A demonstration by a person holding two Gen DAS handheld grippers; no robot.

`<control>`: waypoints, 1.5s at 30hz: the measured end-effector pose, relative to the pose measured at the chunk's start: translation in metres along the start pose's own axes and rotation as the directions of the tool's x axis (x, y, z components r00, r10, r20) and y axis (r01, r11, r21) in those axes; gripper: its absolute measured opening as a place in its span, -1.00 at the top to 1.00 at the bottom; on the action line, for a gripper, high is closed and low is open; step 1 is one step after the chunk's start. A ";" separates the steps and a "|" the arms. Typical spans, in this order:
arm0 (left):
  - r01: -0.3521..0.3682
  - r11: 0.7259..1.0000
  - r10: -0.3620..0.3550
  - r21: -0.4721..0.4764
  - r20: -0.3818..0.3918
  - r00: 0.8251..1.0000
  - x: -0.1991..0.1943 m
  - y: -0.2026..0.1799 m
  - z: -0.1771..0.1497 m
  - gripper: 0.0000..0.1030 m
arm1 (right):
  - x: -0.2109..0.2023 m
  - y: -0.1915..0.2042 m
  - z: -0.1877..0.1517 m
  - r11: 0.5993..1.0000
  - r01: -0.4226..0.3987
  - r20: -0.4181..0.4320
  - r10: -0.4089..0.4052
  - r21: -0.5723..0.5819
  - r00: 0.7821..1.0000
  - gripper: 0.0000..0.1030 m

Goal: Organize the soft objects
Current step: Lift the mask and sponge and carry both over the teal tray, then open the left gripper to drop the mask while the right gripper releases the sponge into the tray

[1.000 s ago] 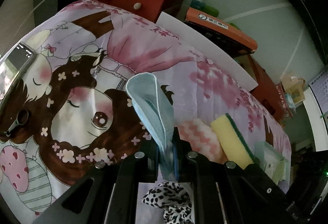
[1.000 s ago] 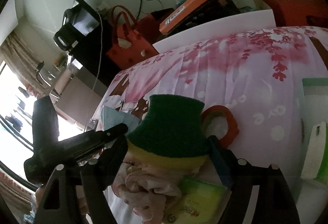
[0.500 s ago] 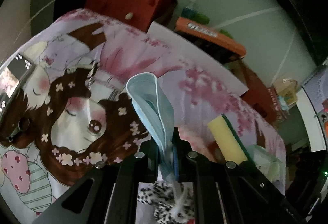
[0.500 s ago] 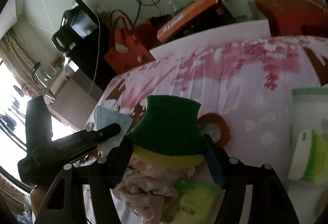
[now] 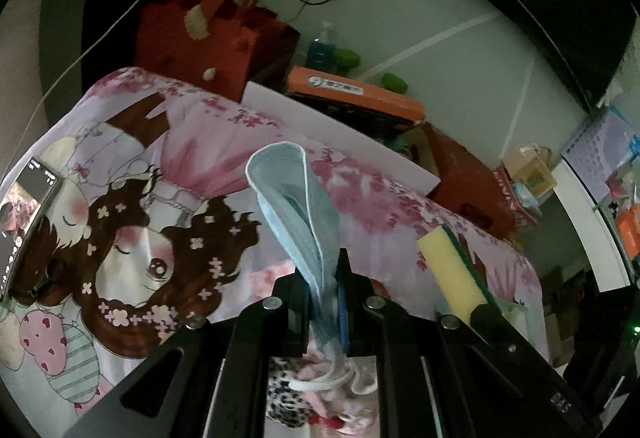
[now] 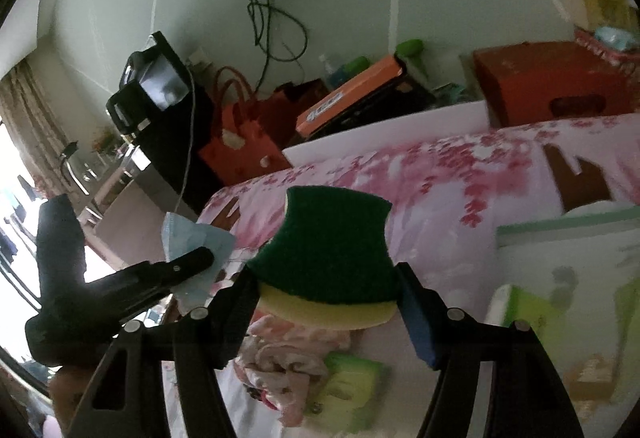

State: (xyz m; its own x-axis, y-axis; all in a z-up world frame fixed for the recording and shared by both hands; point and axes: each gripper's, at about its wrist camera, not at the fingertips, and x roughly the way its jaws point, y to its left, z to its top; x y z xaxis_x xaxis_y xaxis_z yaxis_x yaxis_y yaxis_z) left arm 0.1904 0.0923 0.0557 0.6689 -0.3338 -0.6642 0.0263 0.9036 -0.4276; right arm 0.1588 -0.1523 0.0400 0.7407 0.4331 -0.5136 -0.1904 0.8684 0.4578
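Both grippers are loaded and lifted above the bench, which is draped in a pink cartoon-print cloth (image 5: 168, 205). The left gripper (image 5: 323, 298) has its jaws clamped on a light blue mask (image 5: 296, 213); the mask stands up out of the jaws in a folded loop, its white ear loops dangling below them. The right gripper (image 6: 326, 308) has its jaws squeezed on a sponge (image 6: 326, 258), green scrub side up, yellow foam beneath, the body pinched in at the grip. The right wrist view also shows the left gripper with the mask off to its left. Below the two grippers lies a small heap of soft things: a leopard-print piece (image 5: 286, 398), a pink crumpled fabric (image 6: 288, 350) and a green packet (image 6: 352, 378). A pale bin with a green rim (image 6: 568, 230) sits to the right, but whether it is the destination cannot be told. A phone (image 5: 24, 222) rests at the cloth's left edge. Judged progress: mid-task, with two items picked and neither placed, the heap still unsorted, and no finished grouping visible anywhere in either view.
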 end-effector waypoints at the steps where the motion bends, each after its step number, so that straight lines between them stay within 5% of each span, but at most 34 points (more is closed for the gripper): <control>1: 0.005 1.000 -0.005 0.008 -0.001 1.000 -0.001 -0.005 0.000 0.79 | -0.003 -0.002 0.001 1.000 0.012 0.005 -0.012 0.000 1.000 -0.35; 10: 0.071 0.992 -0.067 0.105 -0.042 0.997 0.005 -0.056 -0.010 0.79 | -0.033 -0.039 0.008 0.981 0.188 0.037 -0.190 0.041 0.981 -0.35; 20: 0.186 0.957 -0.160 0.224 -0.131 0.978 0.025 -0.124 -0.035 0.79 | -0.093 -0.117 0.013 0.894 0.417 0.061 -0.431 0.161 0.900 -0.36; 27: 0.298 0.906 -0.242 0.302 -0.211 0.947 0.037 -0.175 -0.061 0.79 | -0.134 -0.155 0.009 0.826 0.518 0.059 -0.542 0.221 0.838 -0.36; 35: 0.396 0.847 -0.293 0.353 -0.312 0.904 0.062 -0.219 -0.097 0.79 | -0.148 -0.178 0.004 0.790 0.562 0.030 -0.585 0.245 0.810 -0.37; 40: 0.393 0.839 -0.265 0.376 -0.347 0.899 0.077 -0.227 -0.114 0.79 | -0.135 -0.181 0.001 0.802 0.553 -0.010 -0.565 0.226 0.825 -0.37; 45: 0.376 0.852 -0.242 0.365 -0.363 0.900 0.087 -0.223 -0.117 0.79 | -0.126 -0.180 -0.001 0.789 0.584 -0.039 -0.588 0.191 0.808 -0.40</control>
State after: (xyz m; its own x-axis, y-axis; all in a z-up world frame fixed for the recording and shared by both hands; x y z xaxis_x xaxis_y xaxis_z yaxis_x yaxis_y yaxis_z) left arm 0.1559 -0.1690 0.0218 0.3263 -0.6162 -0.7168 0.5447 0.7423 -0.3902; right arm 0.0991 -0.3630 0.0214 0.6850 -0.1513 -0.7127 0.4055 0.8919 0.2004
